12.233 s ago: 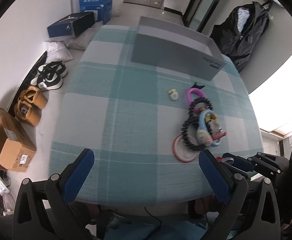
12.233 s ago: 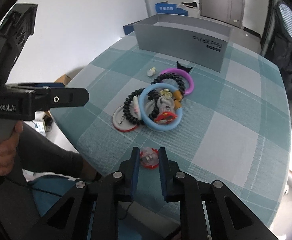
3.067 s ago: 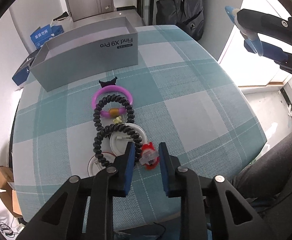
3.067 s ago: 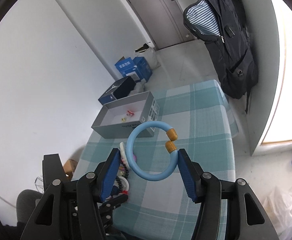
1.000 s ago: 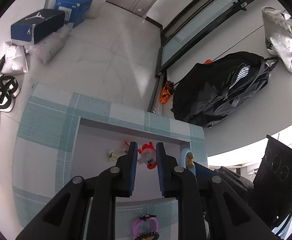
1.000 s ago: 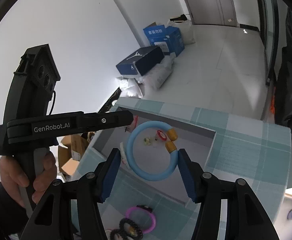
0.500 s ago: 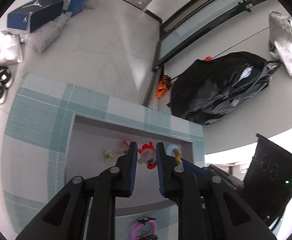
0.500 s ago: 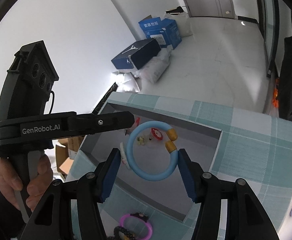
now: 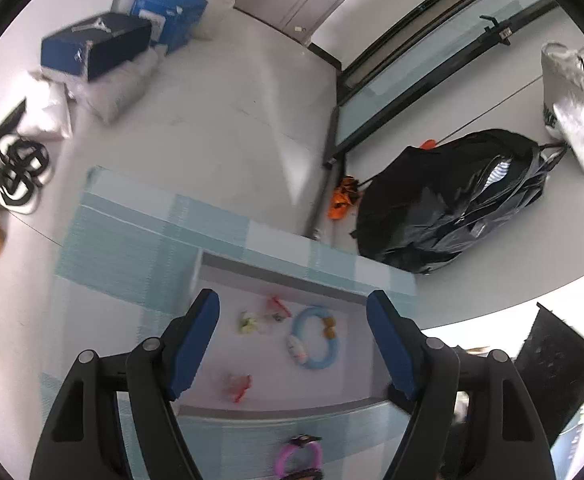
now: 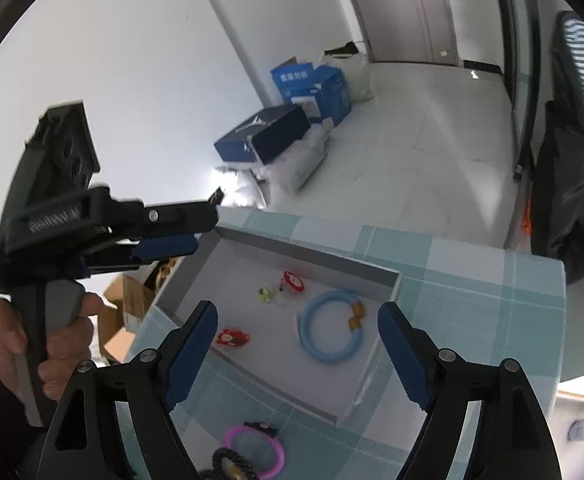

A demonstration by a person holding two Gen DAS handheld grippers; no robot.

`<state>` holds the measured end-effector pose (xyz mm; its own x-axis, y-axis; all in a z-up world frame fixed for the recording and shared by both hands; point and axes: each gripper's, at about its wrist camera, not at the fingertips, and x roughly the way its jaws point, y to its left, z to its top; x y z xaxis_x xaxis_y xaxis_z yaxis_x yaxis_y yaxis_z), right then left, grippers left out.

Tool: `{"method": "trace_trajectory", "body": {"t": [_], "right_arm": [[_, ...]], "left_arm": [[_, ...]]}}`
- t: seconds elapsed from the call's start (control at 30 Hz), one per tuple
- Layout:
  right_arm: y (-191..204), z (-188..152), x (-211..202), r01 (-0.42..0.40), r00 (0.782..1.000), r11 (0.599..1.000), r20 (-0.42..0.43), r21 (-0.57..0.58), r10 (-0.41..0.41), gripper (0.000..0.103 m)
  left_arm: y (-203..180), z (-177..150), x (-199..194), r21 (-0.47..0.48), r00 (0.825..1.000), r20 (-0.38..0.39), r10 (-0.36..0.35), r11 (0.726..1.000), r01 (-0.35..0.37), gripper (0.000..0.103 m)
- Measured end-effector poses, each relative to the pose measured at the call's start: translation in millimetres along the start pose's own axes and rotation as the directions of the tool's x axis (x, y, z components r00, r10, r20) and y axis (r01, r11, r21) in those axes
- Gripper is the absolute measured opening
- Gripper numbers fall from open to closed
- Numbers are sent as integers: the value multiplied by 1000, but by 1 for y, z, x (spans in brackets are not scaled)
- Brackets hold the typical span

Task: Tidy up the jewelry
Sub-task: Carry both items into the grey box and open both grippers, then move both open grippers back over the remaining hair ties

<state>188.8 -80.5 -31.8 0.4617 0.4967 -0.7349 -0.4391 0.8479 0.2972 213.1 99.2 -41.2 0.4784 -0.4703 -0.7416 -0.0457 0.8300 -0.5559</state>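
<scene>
Plaid tablecloth [image 10: 472, 280] — "GenRobot" tongs [image 10: 172, 236] agape

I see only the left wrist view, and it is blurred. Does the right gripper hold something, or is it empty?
Observer: The right gripper holds nothing. Its jaws stand wide open above the grey box.
Operator: What is the red blur near the front wall of the box?
Observer: A small red charm, lying on the box floor close to that wall.
Operator: Does anything lie beside the pink ring on the table?
Observer: Yes, a black beaded bracelet overlaps the ring's near edge, half cut off by the frame.
</scene>
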Motion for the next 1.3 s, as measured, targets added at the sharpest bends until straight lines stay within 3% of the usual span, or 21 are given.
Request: {"method": "trace_trajectory", "body": {"t": [0.17, 0.33, 0.53, 0.67, 0.93, 1.3], "right_arm": [[3, -5, -18, 1, 999, 1000, 49, 8, -1, 88], [13, -11, -34, 0, 996, 1000, 94, -3, 0, 92], [18, -26, -52, -5, 992, 1000, 123, 16, 3, 97], [23, -37, -62, 2, 992, 1000, 130, 19, -5, 102], [25, -63, -75, 21, 992, 999, 123, 43, -26, 103], [27, -107, -77, 55, 997, 998, 52, 27, -57, 103]], "left_arm": [[-11, -14, -13, 78, 992, 62, 111, 990, -116, 72], [-22, -33, -26, 142, 968, 132, 214, 962, -232, 72], [-31, -57, -33, 203, 944, 168, 283, 927, -314, 72], [-33, -76, -34, 218, 935, 174, 309, 914, -342, 73], [-33, -114, -31, 214, 937, 123, 327, 913, -347, 73], [-23, -162, -25, 207, 944, 22, 330, 922, -327, 73]]}}
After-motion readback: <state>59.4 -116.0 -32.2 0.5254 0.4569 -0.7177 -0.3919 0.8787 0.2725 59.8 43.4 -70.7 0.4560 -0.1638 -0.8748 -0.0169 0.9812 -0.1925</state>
